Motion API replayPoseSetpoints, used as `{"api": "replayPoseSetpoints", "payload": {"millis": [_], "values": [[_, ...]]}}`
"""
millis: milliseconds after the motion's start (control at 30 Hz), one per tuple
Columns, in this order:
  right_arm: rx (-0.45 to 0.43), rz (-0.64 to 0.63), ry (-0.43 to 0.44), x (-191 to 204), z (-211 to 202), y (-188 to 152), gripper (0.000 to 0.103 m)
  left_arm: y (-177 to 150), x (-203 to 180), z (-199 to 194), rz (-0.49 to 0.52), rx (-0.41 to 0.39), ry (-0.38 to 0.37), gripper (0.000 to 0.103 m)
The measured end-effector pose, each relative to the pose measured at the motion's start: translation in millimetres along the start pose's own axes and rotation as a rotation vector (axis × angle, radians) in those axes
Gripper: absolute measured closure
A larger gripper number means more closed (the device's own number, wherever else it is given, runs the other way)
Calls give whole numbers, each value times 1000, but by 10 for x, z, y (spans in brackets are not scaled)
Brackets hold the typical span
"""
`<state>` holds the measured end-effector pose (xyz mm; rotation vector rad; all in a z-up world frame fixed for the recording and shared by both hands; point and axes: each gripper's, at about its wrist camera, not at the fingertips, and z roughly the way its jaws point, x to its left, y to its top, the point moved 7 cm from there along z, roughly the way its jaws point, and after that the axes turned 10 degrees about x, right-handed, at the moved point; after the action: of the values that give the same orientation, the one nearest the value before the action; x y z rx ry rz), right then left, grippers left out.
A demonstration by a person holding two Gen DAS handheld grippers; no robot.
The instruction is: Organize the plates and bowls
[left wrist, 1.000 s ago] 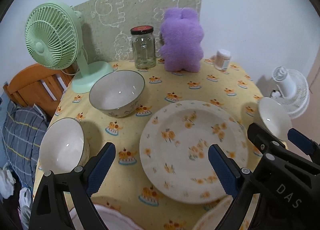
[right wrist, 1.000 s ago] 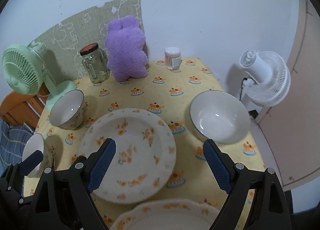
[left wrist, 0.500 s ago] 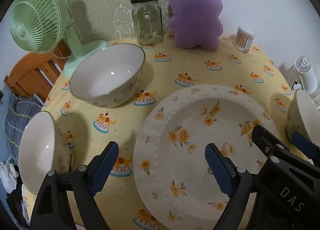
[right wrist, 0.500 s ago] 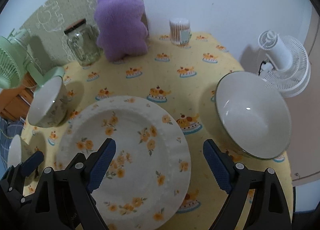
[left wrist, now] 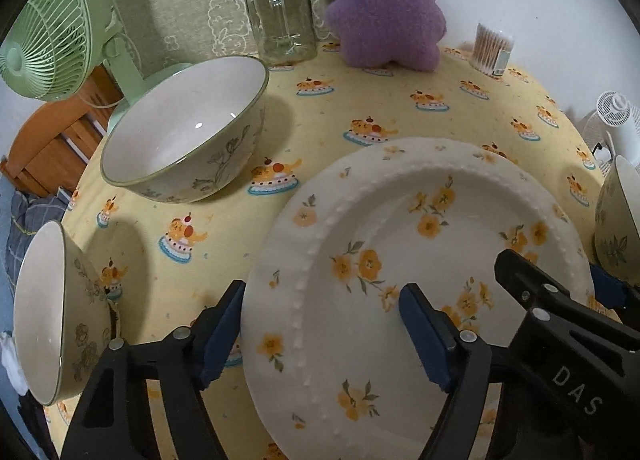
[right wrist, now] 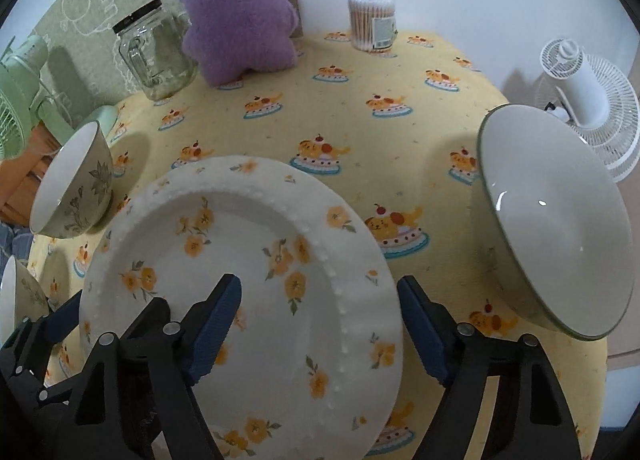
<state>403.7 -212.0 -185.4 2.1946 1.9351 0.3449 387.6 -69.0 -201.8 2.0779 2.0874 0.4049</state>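
A white plate with yellow flowers (left wrist: 400, 244) lies on the yellow tablecloth; it also shows in the right wrist view (right wrist: 256, 272). My left gripper (left wrist: 320, 336) is open and straddles the plate's left rim, one finger outside, one over the plate. My right gripper (right wrist: 320, 332) is open and straddles the plate's right rim. One floral bowl (left wrist: 188, 131) stands behind the plate on the left, another (left wrist: 44, 316) at the table's left edge. A third bowl (right wrist: 556, 219) stands to the right of the plate.
A glass jar (left wrist: 282, 11), a purple plush toy (left wrist: 384, 3) and a tub of cotton swabs (left wrist: 492, 47) stand along the back. A green fan (left wrist: 60, 23) is at the back left, a white fan (right wrist: 588, 99) beyond the right edge.
Both grippers have moved down and forward to the flowered plate, and their fingers now sit on either side of its rims. Both remain open.
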Motion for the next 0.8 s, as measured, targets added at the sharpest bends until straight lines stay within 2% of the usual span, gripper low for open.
{"api": "replayPoseSetpoints", "payload": {"millis": [433,633,800], "values": [[41,-4,-18,33,75,36,24,35,-24,15,22,8,-20,24],[50,-30,-14,68,49,42,24,-9,29,-10,-22,43,-37,25],[59,-50,-2,95,-16,-5,24,-82,47,-107,-30,39,-29,25]]}}
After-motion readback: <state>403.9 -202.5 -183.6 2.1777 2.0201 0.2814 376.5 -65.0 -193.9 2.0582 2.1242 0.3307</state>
